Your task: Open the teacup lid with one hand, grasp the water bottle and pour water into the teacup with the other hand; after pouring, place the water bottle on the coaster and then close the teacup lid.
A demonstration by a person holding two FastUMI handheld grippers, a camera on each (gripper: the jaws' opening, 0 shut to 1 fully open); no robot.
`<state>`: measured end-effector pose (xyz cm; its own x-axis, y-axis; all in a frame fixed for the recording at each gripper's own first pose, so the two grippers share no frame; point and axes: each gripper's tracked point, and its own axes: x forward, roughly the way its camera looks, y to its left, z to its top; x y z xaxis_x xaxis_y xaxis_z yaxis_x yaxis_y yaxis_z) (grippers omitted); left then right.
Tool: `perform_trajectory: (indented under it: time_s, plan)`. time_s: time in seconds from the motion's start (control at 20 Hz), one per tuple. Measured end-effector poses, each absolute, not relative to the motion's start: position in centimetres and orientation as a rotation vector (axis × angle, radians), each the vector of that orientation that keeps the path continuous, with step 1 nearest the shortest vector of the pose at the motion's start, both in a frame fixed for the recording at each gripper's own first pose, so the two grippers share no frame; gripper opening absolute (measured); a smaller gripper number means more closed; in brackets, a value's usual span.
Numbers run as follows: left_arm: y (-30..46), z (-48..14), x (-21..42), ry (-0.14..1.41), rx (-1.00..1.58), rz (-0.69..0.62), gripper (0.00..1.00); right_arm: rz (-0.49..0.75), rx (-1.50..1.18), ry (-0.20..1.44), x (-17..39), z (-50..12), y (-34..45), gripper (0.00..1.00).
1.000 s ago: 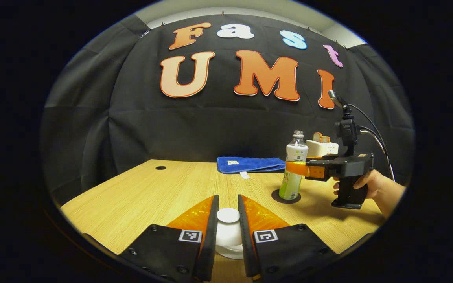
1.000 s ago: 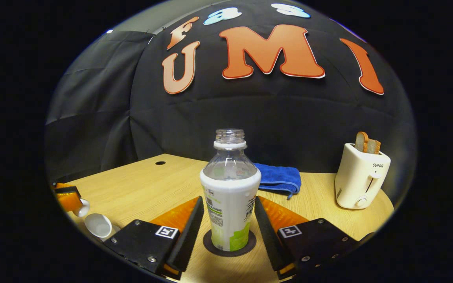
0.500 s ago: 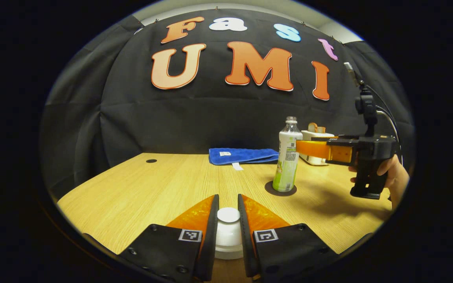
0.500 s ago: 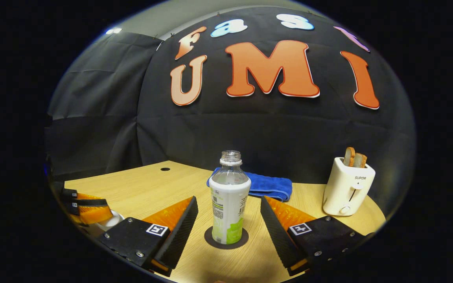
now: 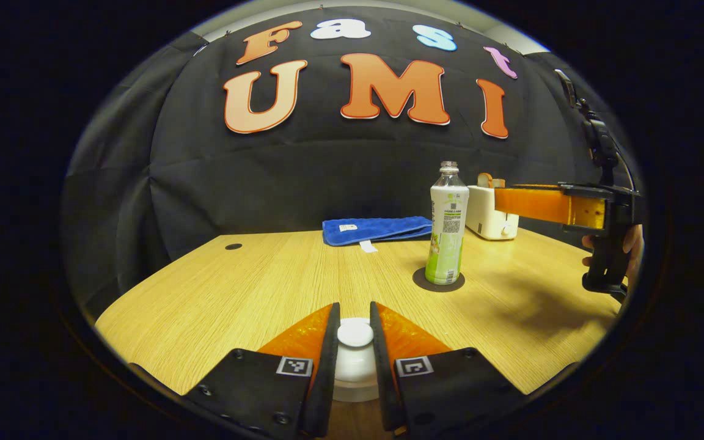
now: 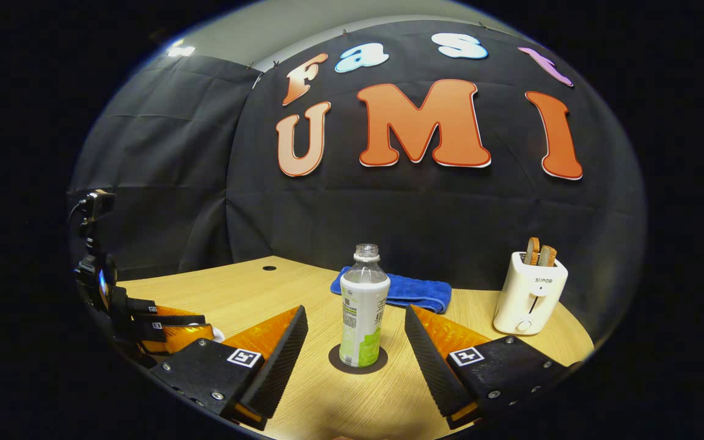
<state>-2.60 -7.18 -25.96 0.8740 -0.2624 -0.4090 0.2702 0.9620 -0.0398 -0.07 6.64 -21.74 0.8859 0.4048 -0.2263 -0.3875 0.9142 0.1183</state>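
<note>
Left gripper (image 5: 355,342): two fingers pinch the one teacup lid (image 5: 355,335) at near table (image 5: 236,293) edge. Right gripper (image 6: 357,339): fingers spread wide, nothing between them, short of the one water bottle (image 6: 362,315). Bottle upright, uncapped, on one dark coaster (image 6: 358,359). Far: one blue towel (image 6: 416,292); one toaster (image 6: 529,293), far right, two bread slices.

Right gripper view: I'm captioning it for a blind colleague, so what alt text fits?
A water bottle stands upright on a dark coaster on a wooden table, ahead of the open right gripper. Behind are a blue cloth and a toaster.
</note>
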Motion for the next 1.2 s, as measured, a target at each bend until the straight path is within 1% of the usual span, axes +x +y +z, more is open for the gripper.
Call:
perform_trajectory:
  time_s: [0.05,0.15,0.2,0.25,0.3,0.35,0.4,0.65,0.7,0.75,0.8,0.85,0.9,1.0,1.05,1.1,1.15,1.2]
  plan:
    - [-7.2,-25.8,-2.7,0.418,0.022,-0.279,0.33,0.416,0.070,0.243,-0.3,-21.4,6.5,0.96]
    - [-7.1,-25.5,-2.8,0.411,0.024,-0.281,0.43,0.415,0.066,0.231,-0.8,-20.7,6.2,0.96]
    - [-6.8,-24.9,-2.8,0.396,0.020,-0.273,0.63,0.413,0.068,0.224,-1.1,-20.2,6.1,0.96]
    - [-6.5,-24.2,-2.6,0.374,0.013,-0.262,0.71,0.412,0.074,0.214,-1.5,-19.7,6.0,1.00]
    - [-6.3,-23.3,-2.5,0.356,0.002,-0.252,0.85,0.408,0.077,0.201,-1.8,-19.0,5.8,1.00]
    - [-6.2,-22.4,-2.4,0.338,-0.010,-0.244,0.93,0.398,0.075,0.185,-2.1,-18.3,5.5,0.96]
    - [-6.0,-21.4,-2.2,0.319,-0.015,-0.234,0.98,0.387,0.072,0.166,-2.4,-17.6,5.2,0.96]
    - [-4.8,-15.9,-1.0,0.215,-0.053,-0.181,0.98,0.313,0.053,0.120,-3.9,-14.8,3.5,0.96]
    - [-4.8,-14.4,-0.7,0.186,-0.065,-0.183,0.98,0.302,0.047,0.111,-4.4,-14.3,3.1,0.96]
    - [-4.6,-13.2,-0.5,0.166,-0.073,-0.181,0.94,0.283,0.038,0.100,-4.7,-13.6,2.7,0.96]
    - [-4.4,-12.0,-0.4,0.151,-0.082,-0.182,0.97,0.265,0.027,0.096,-5.0,-13.2,2.2,0.96]
    - [-4.1,-10.7,-0.3,0.131,-0.086,-0.178,0.97,0.247,0.016,0.092,-5.3,-12.8,1.8,0.96]
    - [-3.7,-9.5,-0.1,0.111,-0.082,-0.168,0.94,0.225,0.003,0.093,-5.4,-12.6,1.3,0.96]
    - [-3.6,-7.5,0.1,0.087,-0.078,-0.168,0.95,0.191,-0.021,0.090,-5.7,-12.1,0.5,0.96]
    - [-3.9,-6.8,-0.1,0.078,-0.080,-0.178,0.94,0.187,-0.026,0.081,-5.9,-11.6,0.5,0.96]
    - [-4.0,-6.0,-0.2,0.069,-0.082,-0.179,0.97,0.189,-0.026,0.076,-6.2,-11.2,0.6,0.96]
    - [-4.0,-5.4,0.0,0.060,-0.078,-0.177,0.97,0.191,-0.019,0.073,-6.4,-11.0,0.7,0.96]
    - [-4.1,-4.9,-0.1,0.054,-0.072,-0.173,0.94,0.191,-0.008,0.069,-6.6,-10.7,0.7,0.96]
